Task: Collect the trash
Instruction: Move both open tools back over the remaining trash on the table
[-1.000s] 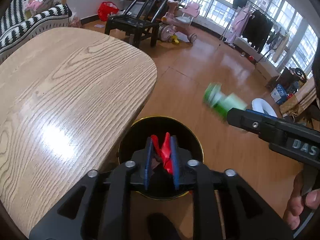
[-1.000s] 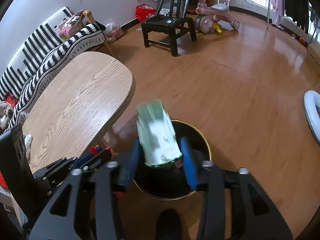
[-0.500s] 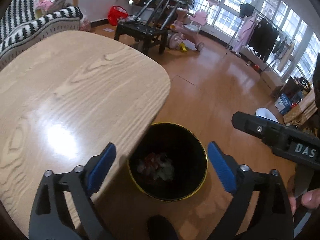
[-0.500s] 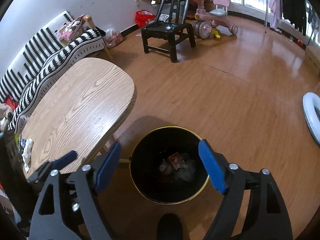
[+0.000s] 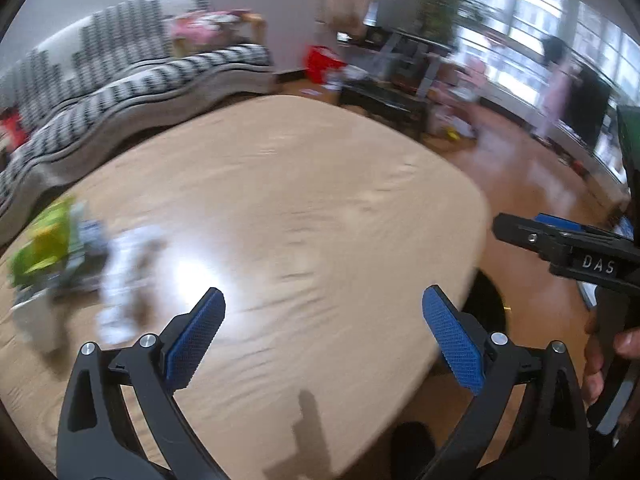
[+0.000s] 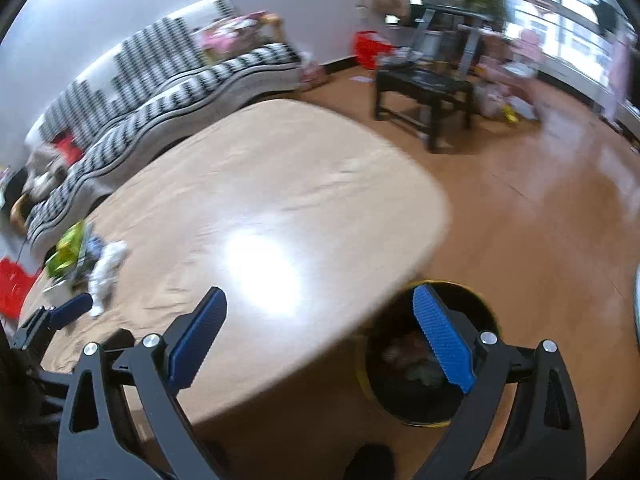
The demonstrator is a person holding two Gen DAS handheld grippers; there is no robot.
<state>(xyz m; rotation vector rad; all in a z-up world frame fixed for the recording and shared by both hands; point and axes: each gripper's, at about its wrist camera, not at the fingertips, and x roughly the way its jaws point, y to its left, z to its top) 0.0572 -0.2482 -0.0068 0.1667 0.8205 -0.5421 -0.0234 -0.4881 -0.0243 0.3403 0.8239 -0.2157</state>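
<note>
Blurred trash lies at the left end of the wooden table (image 5: 304, 184): a green wrapper (image 5: 44, 236) and crumpled white paper (image 5: 124, 264). My left gripper (image 5: 323, 292) hovers over the table, jaws still opening, nothing between them. In the right wrist view the same green wrapper (image 6: 68, 250) and white paper (image 6: 106, 266) lie far left. My right gripper (image 6: 319, 290) hangs over the table's (image 6: 280, 168) near edge, jaws opening and empty. The black bin (image 6: 420, 423) with a yellow rim stands on the floor under its right finger, with trash inside.
A striped sofa (image 6: 160, 92) runs behind the table. A black chair (image 6: 424, 88) and a red bag (image 6: 368, 46) stand on the wood floor (image 6: 540, 220) beyond. A hand (image 5: 600, 360) holds the right gripper (image 5: 560, 240) at the left view's right edge. The bin's edge (image 5: 490, 304) peeks from under the table.
Both grippers opened wide, letting a red wrapper and a green-white pack go over the bin. Both then swung left, away from the bin and over the table.
</note>
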